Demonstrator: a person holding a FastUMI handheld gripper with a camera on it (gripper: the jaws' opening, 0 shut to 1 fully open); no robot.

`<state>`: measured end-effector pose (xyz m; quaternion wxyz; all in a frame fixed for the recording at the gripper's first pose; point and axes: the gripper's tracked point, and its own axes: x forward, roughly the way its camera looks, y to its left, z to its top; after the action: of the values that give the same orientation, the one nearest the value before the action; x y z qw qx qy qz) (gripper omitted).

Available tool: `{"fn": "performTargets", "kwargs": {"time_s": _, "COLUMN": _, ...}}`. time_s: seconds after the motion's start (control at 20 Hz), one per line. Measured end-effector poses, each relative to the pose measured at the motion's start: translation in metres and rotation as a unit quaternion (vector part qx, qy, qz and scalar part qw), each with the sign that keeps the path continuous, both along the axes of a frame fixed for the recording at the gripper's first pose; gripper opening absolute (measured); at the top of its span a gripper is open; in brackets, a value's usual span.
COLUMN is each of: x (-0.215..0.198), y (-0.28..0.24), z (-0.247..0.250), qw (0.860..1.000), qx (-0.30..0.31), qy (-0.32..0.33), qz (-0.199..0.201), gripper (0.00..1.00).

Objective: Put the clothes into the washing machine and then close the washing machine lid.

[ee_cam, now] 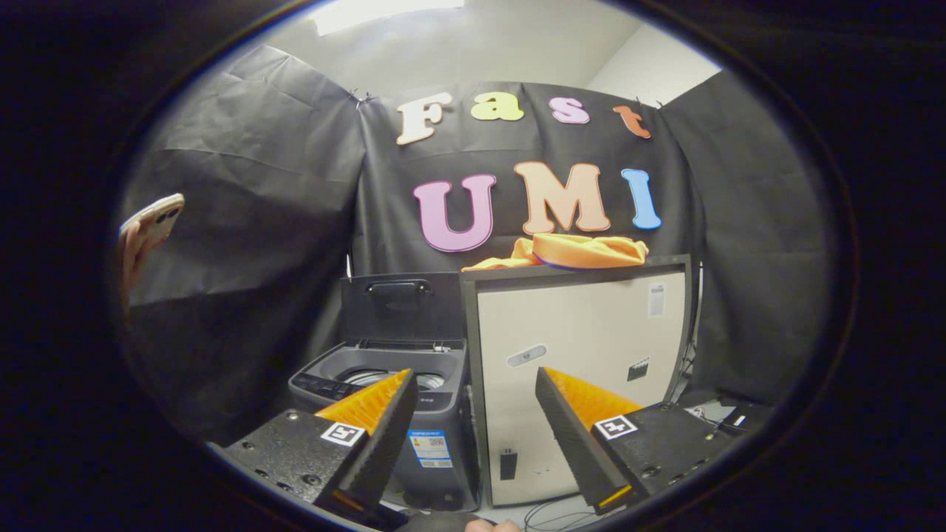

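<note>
1. One garment, the orange clothes (573, 251), lies bunched on top of the pale cabinet (584, 355), at twelve o'clock from our gripper (473, 403) and well beyond it.
2. We judge a loose pinch could let the fabric slide off behind the cabinet's top edge.
3. We also fear trailing cloth catching the rim of the washing machine (395, 399), whose lid (403, 304) stands upright at eleven o'clock.
4. We hold the gripper low and level, jaws spread wide, nothing between them.
5. At nine o'clock a hand holds a phone (153, 220).
</note>
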<state>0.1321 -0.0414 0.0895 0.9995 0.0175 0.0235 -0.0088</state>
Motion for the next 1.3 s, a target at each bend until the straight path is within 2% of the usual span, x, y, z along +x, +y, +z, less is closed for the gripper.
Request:
{"fn": "performTargets", "kwargs": {"time_s": 0.25, "x": 0.024, "y": -0.013, "z": 0.029, "qw": 1.000, "qx": 0.019, "qy": 0.005, "qz": -0.012, "gripper": 0.97}}
{"fn": "performTargets", "kwargs": {"time_s": 0.7, "x": 0.082, "y": -0.040, "z": 0.068, "qw": 0.999, "qx": -0.016, "qy": 0.006, "qz": -0.041, "gripper": 0.97}}
{"fn": "performTargets", "kwargs": {"time_s": 0.9, "x": 0.103, "y": -0.067, "z": 0.095, "qw": 0.996, "qx": -0.049, "qy": -0.007, "qz": -0.072, "gripper": 0.97}}
{"fn": "performTargets", "kwargs": {"time_s": 1.3, "x": 0.155, "y": -0.099, "z": 0.129, "qw": 0.995, "qx": -0.054, "qy": 0.021, "qz": -0.083, "gripper": 0.97}}
